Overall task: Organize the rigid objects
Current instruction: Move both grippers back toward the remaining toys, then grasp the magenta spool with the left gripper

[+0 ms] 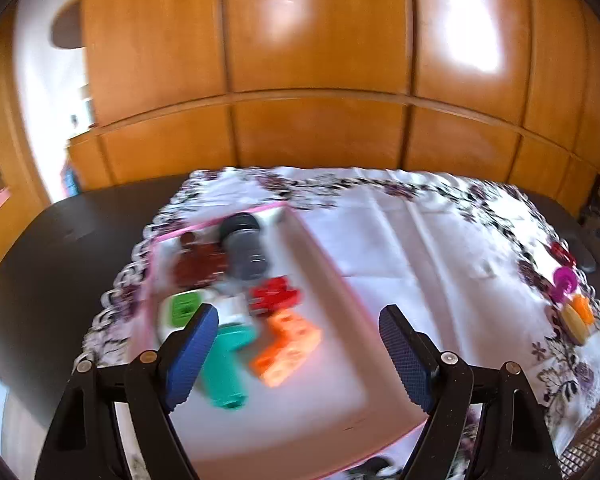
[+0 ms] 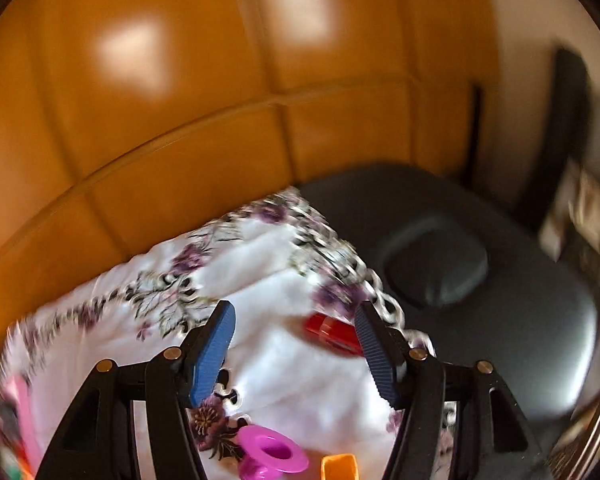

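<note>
The left gripper (image 1: pixel 296 348) is held spread and empty above the tray (image 1: pixel 327 276). The right gripper (image 2: pixel 296 354) is held spread, a red piece (image 2: pixel 331 334) just ahead.

We see glossy wood cabinet panels (image 1: pixel 315 60) w/ bright light glare, dark table (image 1: pixel 60 248) under floral cloth (image 1: pixel 419 232), black chair (image 2: pixel 559 120) at right.

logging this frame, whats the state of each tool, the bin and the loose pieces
left tool: open, empty, over the bin
right tool: open, empty, above the cloth
pink-rimmed bin: holds several pieces
orange block: in the bin
red cylinder: on its side on the cloth
magenta spool: on the cloth, outside the bin
</note>
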A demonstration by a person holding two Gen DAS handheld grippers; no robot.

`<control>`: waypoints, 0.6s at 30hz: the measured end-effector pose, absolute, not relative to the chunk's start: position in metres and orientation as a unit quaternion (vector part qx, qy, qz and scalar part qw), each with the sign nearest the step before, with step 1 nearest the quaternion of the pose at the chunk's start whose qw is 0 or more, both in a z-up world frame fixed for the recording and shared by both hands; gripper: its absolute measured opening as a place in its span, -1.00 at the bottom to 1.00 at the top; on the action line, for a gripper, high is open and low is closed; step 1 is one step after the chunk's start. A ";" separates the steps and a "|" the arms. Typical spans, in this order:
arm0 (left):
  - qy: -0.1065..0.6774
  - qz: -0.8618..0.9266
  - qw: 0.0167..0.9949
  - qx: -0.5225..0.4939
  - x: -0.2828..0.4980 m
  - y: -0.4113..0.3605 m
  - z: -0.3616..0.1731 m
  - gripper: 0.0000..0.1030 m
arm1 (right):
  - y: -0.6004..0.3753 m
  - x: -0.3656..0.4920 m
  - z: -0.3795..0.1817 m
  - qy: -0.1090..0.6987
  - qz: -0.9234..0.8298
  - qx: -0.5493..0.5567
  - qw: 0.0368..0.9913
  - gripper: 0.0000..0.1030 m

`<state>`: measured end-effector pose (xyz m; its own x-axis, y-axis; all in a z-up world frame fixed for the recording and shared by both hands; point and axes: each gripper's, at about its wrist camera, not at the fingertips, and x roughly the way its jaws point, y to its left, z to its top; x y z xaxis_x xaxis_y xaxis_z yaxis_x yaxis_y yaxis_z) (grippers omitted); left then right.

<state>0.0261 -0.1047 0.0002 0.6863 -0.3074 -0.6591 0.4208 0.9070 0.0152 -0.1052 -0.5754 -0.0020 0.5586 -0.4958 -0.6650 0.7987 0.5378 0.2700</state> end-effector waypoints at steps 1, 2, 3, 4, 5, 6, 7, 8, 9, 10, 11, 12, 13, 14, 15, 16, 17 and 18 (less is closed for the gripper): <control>0.346 -0.210 0.910 0.086 0.026 -0.115 0.000 0.61 | -0.580 -0.109 -0.003 0.261 -0.391 0.296 0.831 0.22; 0.348 -0.221 0.907 0.089 0.025 -0.124 -0.001 0.61 | -0.583 -0.112 -0.004 0.260 -0.393 0.305 0.828 0.22; 0.348 -0.237 0.902 0.095 0.024 -0.137 -0.001 0.61 | -0.585 -0.115 -0.006 0.258 -0.391 0.317 0.825 0.22; 0.348 -0.247 0.899 0.100 0.022 -0.147 -0.002 0.61 | -0.586 -0.115 -0.008 0.257 -0.386 0.328 0.823 0.22; 0.349 -0.260 0.894 0.107 0.020 -0.157 -0.003 0.61 | -0.586 -0.115 -0.008 0.257 -0.384 0.334 0.821 0.22; 0.350 -0.279 0.887 0.113 0.018 -0.171 -0.003 0.61 | -0.587 -0.116 -0.009 0.257 -0.384 0.338 0.820 0.22; 0.351 -0.293 0.882 0.117 0.016 -0.181 -0.004 0.61 | -0.587 -0.118 -0.009 0.255 -0.383 0.341 0.820 0.22; 0.352 -0.311 0.874 0.124 0.013 -0.194 -0.004 0.61 | -0.586 -0.120 -0.009 0.253 -0.381 0.345 0.820 0.22; 0.353 -0.328 0.866 0.132 0.011 -0.208 -0.006 0.61 | -0.586 -0.121 -0.010 0.250 -0.380 0.350 0.819 0.22; 0.355 -0.342 0.859 0.136 0.008 -0.219 -0.007 0.61 | -0.587 -0.123 -0.010 0.246 -0.380 0.355 0.818 0.22; 0.360 -0.355 0.851 0.139 0.006 -0.230 -0.009 0.61 | -0.587 -0.124 -0.011 0.243 -0.379 0.360 0.817 0.22; 0.367 -0.372 0.841 0.140 0.004 -0.243 -0.012 0.60 | -0.588 -0.127 -0.012 0.239 -0.379 0.367 0.815 0.22; 0.370 -0.383 0.835 0.140 0.002 -0.253 -0.013 0.56 | -0.590 -0.129 -0.012 0.236 -0.378 0.373 0.814 0.22; 0.373 -0.398 0.826 0.141 0.000 -0.265 -0.015 0.53 | -0.591 -0.130 -0.013 0.234 -0.377 0.378 0.812 0.22; 0.374 -0.411 0.819 0.145 -0.003 -0.275 -0.017 0.46 | -0.592 -0.130 -0.013 0.233 -0.376 0.382 0.811 0.22; 0.374 -0.426 0.810 0.151 -0.005 -0.288 -0.019 0.39 | -0.593 -0.132 -0.013 0.231 -0.374 0.386 0.811 0.22; 0.377 -0.439 0.801 0.154 -0.007 -0.298 -0.022 0.34 | -0.594 -0.132 -0.013 0.229 -0.373 0.388 0.811 0.22; 0.386 -0.456 0.787 0.157 -0.009 -0.313 -0.025 0.26 | -0.594 -0.133 -0.013 0.228 -0.371 0.390 0.811 0.22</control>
<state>-0.0085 -0.3129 -0.0252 0.2868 -0.5957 -0.7503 0.8384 0.5349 -0.1042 -0.1327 -0.5941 -0.0133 0.6202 -0.4247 -0.6595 0.7804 0.4195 0.4637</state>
